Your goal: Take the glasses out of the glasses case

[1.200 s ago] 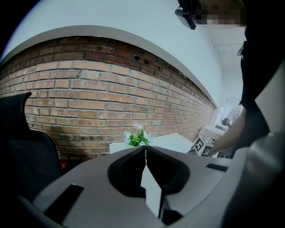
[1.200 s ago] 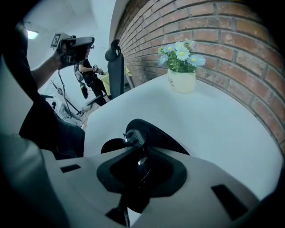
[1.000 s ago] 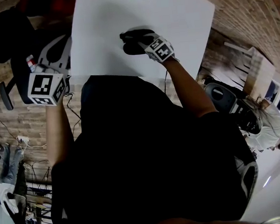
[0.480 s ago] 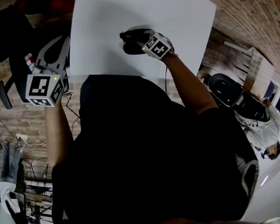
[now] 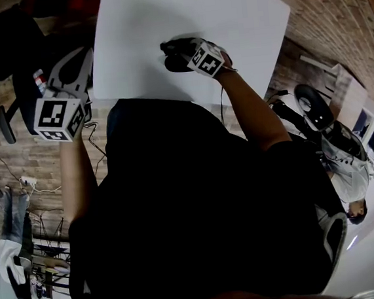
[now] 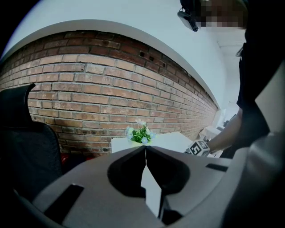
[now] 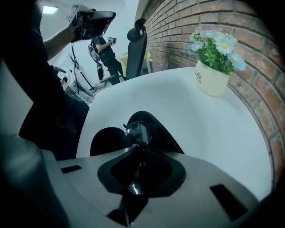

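Note:
A black glasses case (image 7: 161, 132) lies open on the white table (image 7: 209, 129), its lid (image 7: 106, 138) flat to the left. My right gripper (image 7: 141, 149) is shut on the glasses (image 7: 139, 132) right above the case; one round lens shows past the tips, another sits between the jaws. From the head view, the right gripper (image 5: 181, 51) hovers over the dark case (image 5: 175, 64) near the table's front edge. My left gripper (image 6: 145, 149) is shut with nothing in it, held off the table (image 5: 149, 31) to the left (image 5: 67, 71).
A pale pot of blue and white flowers (image 7: 213, 73) stands at the table's far side by the brick wall (image 6: 89, 98). Black office chairs (image 7: 137, 42) (image 6: 24, 151) stand beside the table. A person (image 7: 104, 46) stands further back.
The right gripper has shifted slightly up and left over the case and its marker cube has tilted. The left gripper has barely moved.

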`<state>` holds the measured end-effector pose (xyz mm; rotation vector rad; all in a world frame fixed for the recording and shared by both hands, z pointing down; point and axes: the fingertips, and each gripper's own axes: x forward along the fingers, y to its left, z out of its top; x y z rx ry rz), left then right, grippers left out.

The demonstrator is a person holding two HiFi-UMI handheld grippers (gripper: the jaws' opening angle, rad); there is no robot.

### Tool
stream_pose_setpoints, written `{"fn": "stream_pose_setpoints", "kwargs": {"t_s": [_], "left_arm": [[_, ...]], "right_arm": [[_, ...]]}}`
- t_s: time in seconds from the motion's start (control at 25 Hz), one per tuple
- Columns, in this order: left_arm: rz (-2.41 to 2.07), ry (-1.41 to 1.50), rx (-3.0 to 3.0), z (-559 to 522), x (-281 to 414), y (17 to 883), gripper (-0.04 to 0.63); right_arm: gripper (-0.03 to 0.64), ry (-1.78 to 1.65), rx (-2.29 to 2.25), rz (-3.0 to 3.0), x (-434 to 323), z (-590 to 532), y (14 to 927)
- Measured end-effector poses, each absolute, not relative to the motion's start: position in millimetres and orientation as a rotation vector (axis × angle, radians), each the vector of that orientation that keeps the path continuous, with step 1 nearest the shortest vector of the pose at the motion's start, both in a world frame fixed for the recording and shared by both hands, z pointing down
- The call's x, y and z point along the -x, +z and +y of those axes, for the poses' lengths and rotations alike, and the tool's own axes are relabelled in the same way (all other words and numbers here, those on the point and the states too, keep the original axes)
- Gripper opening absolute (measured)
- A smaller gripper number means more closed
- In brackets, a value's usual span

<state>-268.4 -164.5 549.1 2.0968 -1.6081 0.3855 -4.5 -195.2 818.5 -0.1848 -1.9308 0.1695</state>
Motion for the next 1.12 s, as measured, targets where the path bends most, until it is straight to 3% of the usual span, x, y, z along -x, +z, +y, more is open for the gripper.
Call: {"fn": "stream_pose_setpoints", "kwargs": {"t_s": [1.12], "left_arm": [[-1.643, 0.402, -2.131, -146, 243, 517, 0.012]], "right_arm": [[0.023, 0.084, 0.122, -2.003, -1, -193, 788]]}}
